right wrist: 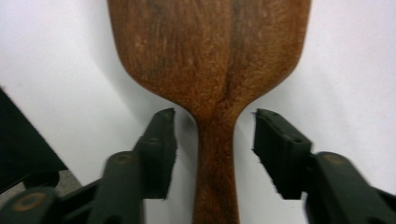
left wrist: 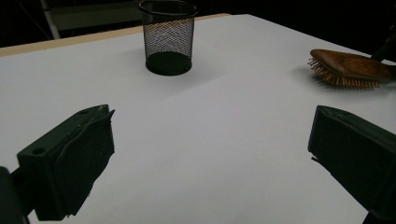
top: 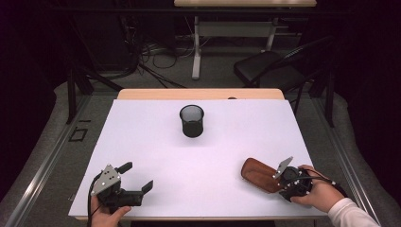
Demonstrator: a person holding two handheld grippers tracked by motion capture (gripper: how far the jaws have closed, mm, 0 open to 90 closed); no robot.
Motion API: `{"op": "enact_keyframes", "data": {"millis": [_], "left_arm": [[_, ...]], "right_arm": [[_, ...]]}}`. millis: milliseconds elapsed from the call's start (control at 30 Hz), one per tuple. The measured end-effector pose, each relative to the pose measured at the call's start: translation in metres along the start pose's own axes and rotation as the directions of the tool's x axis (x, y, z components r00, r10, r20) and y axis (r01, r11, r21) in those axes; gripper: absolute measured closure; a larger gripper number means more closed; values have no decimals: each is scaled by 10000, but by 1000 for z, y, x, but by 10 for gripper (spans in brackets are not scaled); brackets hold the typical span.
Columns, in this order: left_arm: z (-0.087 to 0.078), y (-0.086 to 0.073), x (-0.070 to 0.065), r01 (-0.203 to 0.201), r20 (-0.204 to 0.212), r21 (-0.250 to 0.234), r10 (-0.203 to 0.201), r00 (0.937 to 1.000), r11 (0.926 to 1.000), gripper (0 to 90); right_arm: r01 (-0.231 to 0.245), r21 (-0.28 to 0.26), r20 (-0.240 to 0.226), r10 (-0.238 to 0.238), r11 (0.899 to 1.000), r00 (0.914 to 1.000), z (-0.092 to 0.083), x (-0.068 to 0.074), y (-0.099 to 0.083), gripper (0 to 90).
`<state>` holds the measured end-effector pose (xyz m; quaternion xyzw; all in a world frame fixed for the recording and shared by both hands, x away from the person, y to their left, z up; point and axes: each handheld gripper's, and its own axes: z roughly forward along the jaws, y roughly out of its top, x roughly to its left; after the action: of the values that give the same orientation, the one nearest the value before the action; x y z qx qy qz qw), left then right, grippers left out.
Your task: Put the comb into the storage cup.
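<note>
One hairbrush (top: 259, 174) lies at the near right of the white table (top: 208, 156), wooden back up and bristles down, as the left gripper view confirms. Its long axis runs from the broad head, which points toward the table's middle, back to the narrow handle (right wrist: 215, 163) at the person's right hand. The right gripper (right wrist: 215, 140) is lined up along that axis: the handle passes straight between its two jaws, just below the point where the head widens. The jaws stand partly apart, with a visible gap of white table on each side of the handle, so nothing is clamped yet. The left gripper (top: 137, 177) rests at the near left, well apart from the brush, jaws spread wide and holding nothing. A black mesh cup (top: 192, 121) stands upright at the far middle. Judgement: the right hand is far nearer and needs only a closing squeeze.
</note>
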<state>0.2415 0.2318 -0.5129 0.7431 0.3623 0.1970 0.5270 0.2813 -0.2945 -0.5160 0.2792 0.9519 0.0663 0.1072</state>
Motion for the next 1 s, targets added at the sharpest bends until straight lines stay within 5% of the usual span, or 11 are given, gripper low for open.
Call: {"op": "enact_keyframes", "data": {"millis": [667, 700, 1000], "left_arm": [[0, 0, 0, -2, -8, 15, 2, 10000, 10000, 4], [0, 0, 0, -1, -10, 13, 1, 10000, 10000, 4], [0, 0, 0, -2, -21, 30, 2, 10000, 10000, 4]], "right_arm": [[-300, -59, -301, 298, 9995, 9991, 7, -4, -2, 626], [-179, 313, -409, 192, 9993, 9990, 5, -5, -1, 633], [-343, 33, -464, 344, 9994, 9983, 9, -7, -2, 659]]}}
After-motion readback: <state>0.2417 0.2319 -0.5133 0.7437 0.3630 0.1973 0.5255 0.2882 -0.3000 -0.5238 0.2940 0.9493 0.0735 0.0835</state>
